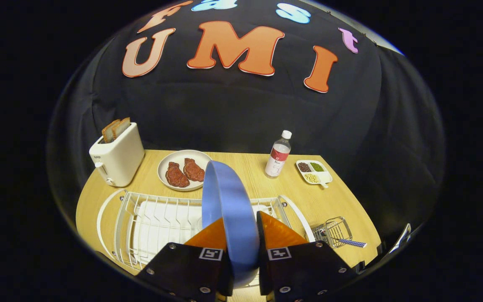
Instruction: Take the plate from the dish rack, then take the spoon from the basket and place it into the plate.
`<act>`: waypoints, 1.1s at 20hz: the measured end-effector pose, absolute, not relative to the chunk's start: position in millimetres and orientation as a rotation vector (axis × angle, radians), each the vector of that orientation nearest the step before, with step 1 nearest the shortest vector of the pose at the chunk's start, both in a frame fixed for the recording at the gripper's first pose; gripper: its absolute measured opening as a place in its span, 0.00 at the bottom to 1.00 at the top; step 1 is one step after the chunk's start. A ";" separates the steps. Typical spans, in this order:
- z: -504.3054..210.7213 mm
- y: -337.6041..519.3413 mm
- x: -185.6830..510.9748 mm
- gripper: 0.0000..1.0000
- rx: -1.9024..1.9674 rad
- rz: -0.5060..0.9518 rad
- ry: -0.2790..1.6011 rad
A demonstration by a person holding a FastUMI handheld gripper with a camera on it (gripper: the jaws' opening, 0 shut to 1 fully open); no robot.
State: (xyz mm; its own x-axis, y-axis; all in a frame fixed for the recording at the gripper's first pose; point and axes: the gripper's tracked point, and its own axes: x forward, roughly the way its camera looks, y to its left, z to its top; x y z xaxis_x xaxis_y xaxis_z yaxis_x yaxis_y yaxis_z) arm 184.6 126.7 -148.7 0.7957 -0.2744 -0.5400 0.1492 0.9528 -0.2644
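Plate [229, 209], blue and standing on its edge, is squeezed tight between both fingers of the claw [241, 239] above the dish rack [149, 218], so lift it straight up, then lay it flat on the desk [329, 201] toward 2 o'clock, near the basket [333, 230] with the spoon [352, 242].

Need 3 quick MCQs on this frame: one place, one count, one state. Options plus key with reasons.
1. The spoon lies:
A. in the wire basket
B. on the blue plate
C. beside the toaster

2. Meat pieces on the white plate:
A. one
B. two
C. three

3. The gripper is:
A. open over the dish rack
B. shut on the bottle
C. shut on the blue plate

Key: 1 A, its handle sticks out of the basket. 2 B, two pieces lie side by side. 3 C, both fingers press the plate's rim above the dish rack.
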 end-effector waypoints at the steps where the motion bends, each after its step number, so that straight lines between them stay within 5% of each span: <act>1: -143.9 125.6 182.3 0.24 -0.201 -0.225 0.601; 13: -123.2 105.4 68.3 0.24 0.053 -0.131 0.609; 22: -181.6 86.5 -28.5 0.24 0.293 -0.115 0.690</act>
State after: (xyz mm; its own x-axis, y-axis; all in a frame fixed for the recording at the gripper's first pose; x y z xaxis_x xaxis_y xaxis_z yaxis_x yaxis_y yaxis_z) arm -28.5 86.5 -181.6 0.7667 -0.0077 -0.6419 0.2003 0.9529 0.2279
